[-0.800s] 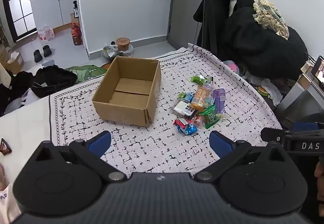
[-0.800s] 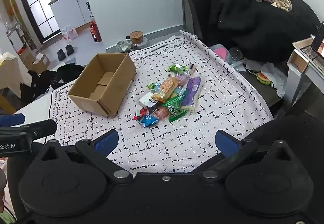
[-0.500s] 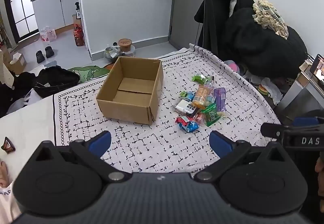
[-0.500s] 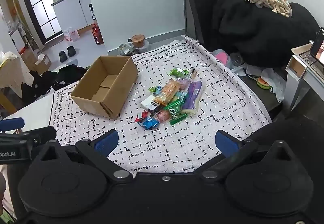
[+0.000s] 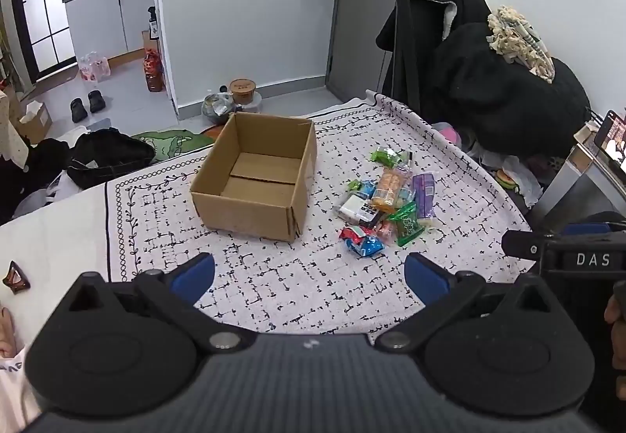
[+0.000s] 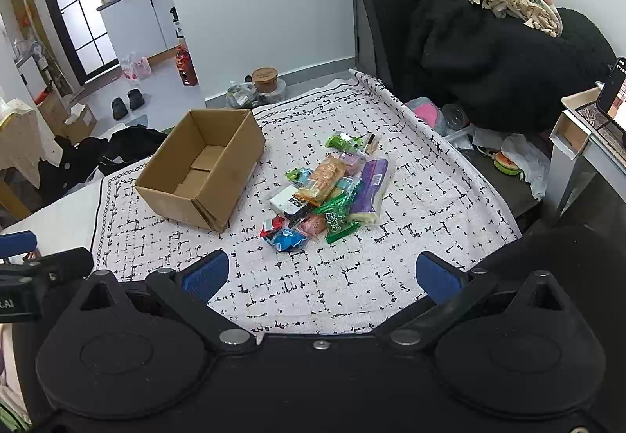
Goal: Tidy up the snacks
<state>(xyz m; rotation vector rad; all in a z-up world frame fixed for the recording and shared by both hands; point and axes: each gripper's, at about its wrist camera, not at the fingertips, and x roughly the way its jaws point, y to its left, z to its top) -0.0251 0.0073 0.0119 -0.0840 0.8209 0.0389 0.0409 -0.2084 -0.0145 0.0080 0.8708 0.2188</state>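
Pale walls (image 5: 242, 2), grey floor (image 5: 117, 88), dark-framed window (image 6: 74, 2).

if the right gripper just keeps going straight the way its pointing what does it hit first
Probably the snack pile, which lies ahead between the open fingers of the right gripper, starting with the red-and-blue packet at its near edge. Only bare patterned cloth lies before it. Depth is hard to judge, so it might touch the cloth first.
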